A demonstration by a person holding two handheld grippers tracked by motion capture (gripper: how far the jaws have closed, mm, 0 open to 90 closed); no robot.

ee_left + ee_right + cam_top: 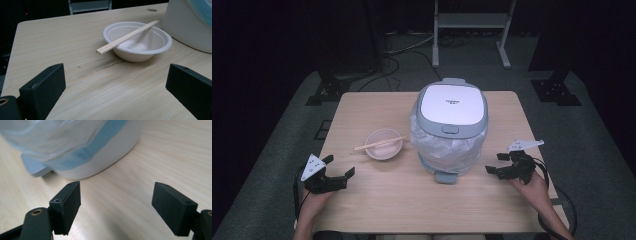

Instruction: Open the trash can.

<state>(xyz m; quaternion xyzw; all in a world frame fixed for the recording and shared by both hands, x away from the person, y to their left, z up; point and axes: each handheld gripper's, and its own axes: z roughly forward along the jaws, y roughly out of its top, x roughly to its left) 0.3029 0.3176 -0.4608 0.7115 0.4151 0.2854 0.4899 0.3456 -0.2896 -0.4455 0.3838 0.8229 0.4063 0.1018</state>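
A white and grey pedal bin [452, 127] with a clear bag liner stands mid-table, its lid closed and its pedal [445, 176] facing me. Left of it sits a pale bowl [383, 144] with a pair of wooden chopsticks [379, 143] laid across its rim. My left gripper [339, 172] rests at the front left, open and empty, looking toward the bowl [137, 41] and chopsticks [127, 37]. My right gripper [497, 163] hovers low, just right of the bin, open with nothing between its jaws; the bin's base [100, 160] lies close ahead of it.
The wooden table [387, 200] has bare room in front of the bin and behind the bowl. A white metal frame [472, 22] and black stands sit on the grey floor beyond the far edge.
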